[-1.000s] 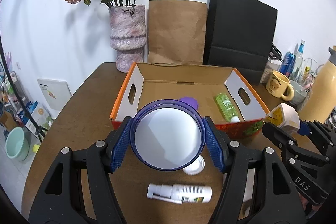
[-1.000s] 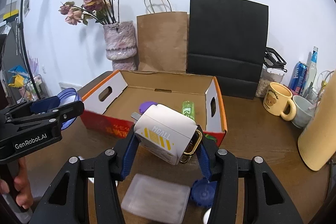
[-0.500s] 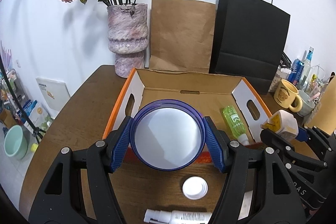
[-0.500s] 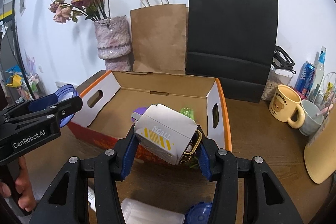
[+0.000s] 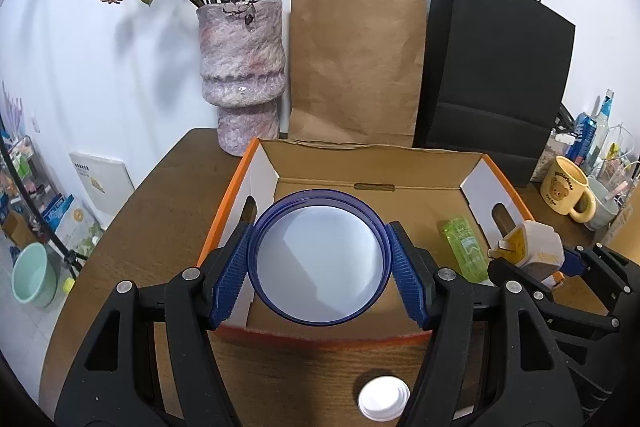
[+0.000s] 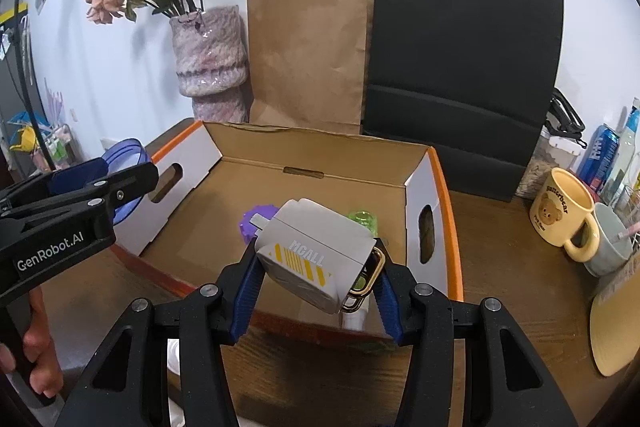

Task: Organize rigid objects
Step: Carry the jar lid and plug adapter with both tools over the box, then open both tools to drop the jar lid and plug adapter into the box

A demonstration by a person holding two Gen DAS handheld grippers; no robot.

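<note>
Meanwhile both hand-held grippers clamp items over the cardboard box [image 5: 376,163].

"MCALL" on white charger [image 6: 316,255]; "GenRobot.AI" on left gripper [image 6: 120,183]; mug [image 6: 560,215] text unreadable.

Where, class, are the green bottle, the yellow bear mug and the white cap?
green bottle [image 5: 464,247]: left wrist view, on its ribbed body inside the box.
yellow bear mug [image 6: 558,207]: right wrist view, on its printed side.
white cap [image 5: 382,398]: left wrist view, on its flat top.
</note>
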